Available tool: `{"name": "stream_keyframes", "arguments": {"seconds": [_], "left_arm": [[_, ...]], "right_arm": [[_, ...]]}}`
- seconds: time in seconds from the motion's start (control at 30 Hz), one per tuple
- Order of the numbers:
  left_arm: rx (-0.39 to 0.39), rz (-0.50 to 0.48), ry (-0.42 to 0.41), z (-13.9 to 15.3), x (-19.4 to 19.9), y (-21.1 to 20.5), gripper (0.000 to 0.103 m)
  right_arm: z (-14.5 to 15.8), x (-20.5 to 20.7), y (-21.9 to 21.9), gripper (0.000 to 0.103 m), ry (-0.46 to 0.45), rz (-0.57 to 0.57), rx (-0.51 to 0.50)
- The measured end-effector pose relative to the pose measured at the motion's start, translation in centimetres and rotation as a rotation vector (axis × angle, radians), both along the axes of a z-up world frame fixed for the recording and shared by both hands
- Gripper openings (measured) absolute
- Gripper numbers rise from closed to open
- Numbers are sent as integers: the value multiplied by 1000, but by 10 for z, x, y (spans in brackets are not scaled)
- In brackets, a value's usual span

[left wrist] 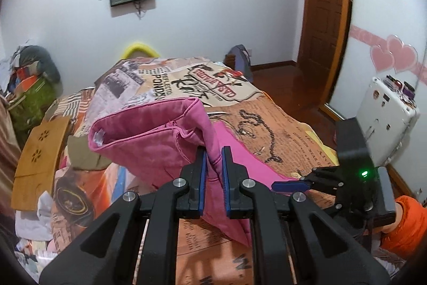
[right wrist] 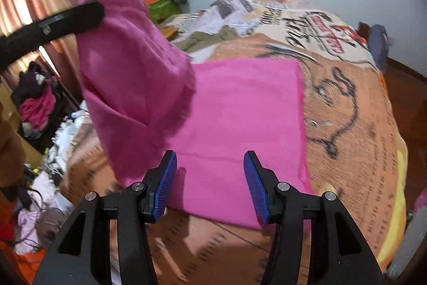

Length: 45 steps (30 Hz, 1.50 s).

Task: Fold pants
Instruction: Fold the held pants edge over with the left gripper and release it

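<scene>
Pink pants (left wrist: 149, 135) lie on the bed, one end lifted off the blanket. My left gripper (left wrist: 213, 154) is shut on a bunched fold of that raised end, which hangs below its blue pads. In the right wrist view the lifted part (right wrist: 120, 58) stands up at left, pinched by a black finger (right wrist: 66, 18) of the left gripper. The rest of the pants (right wrist: 240, 111) lies flat as a smooth rectangle. My right gripper (right wrist: 210, 159) hovers open over the near edge of the flat part, nothing pressed between its pads. Its blue fingertip (left wrist: 285, 184) shows low at right in the left wrist view.
A printed orange blanket (left wrist: 280, 130) covers the bed. A wooden folding table (left wrist: 40, 146) and piles of clothes (right wrist: 37, 103) crowd the left side. A wooden door (left wrist: 323, 4) and a white cabinet (left wrist: 384, 108) stand at right. An orange sleeve (left wrist: 408, 223) is at the lower right.
</scene>
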<state>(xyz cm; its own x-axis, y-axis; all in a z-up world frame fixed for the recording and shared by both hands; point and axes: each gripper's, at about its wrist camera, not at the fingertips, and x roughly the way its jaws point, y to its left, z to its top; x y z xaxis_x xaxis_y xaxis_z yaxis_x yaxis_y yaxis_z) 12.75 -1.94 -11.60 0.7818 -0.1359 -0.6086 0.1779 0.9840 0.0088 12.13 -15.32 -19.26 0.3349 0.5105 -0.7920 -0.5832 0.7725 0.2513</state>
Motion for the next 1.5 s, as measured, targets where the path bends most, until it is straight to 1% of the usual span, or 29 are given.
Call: {"name": "stream_keyframes", "arguments": {"seconds": [0.03, 0.1, 0.23, 0.3, 0.4, 0.47, 0.6, 0.73, 0.9, 1.07, 1.2, 1.33, 1.37, 1.4, 1.47, 1.5], "left_arm": [[0, -9, 6, -1, 2, -4, 10], [-2, -24, 17, -4, 5, -12, 10], [-14, -70, 60, -10, 19, -30, 10], [-20, -94, 83, -14, 27, -38, 10], [-28, -115, 117, -21, 34, -47, 10], [-35, -130, 140, -25, 38, -52, 10], [-29, -151, 176, -36, 43, -65, 10], [-29, -171, 227, -51, 49, -77, 10], [-24, -188, 299, -74, 54, -91, 10], [-13, -202, 335, -85, 54, -98, 11], [-17, -202, 349, -83, 57, -100, 12], [-82, -213, 376, -75, 58, -94, 14], [-95, -209, 375, -71, 56, -91, 19], [-107, -206, 372, -67, 55, -89, 25], [-134, -192, 339, -55, 50, -79, 31], [-135, -180, 320, -50, 47, -73, 31]], "right_arm": [[-7, 2, -2, 49, 26, -7, 16], [-10, 4, -6, 50, 33, -26, 60], [-10, 8, -5, 51, 44, -32, 86], [-7, 7, -11, 50, 29, -32, 91], [2, 3, -24, 50, -24, -57, 60], [6, 1, -41, 50, -45, -88, 36], [7, 7, -73, 50, -43, -168, 13], [6, 4, -96, 50, -34, -229, 26], [9, 4, -110, 50, -43, -271, 31], [14, -2, -115, 50, -57, -284, 33], [18, 0, -116, 50, -76, -286, 33], [25, 3, -118, 50, -89, -301, 43], [28, 4, -119, 50, -94, -301, 47], [31, 4, -118, 50, -100, -299, 51], [39, 5, -114, 50, -119, -287, 61], [42, 6, -111, 50, -125, -280, 65]]}}
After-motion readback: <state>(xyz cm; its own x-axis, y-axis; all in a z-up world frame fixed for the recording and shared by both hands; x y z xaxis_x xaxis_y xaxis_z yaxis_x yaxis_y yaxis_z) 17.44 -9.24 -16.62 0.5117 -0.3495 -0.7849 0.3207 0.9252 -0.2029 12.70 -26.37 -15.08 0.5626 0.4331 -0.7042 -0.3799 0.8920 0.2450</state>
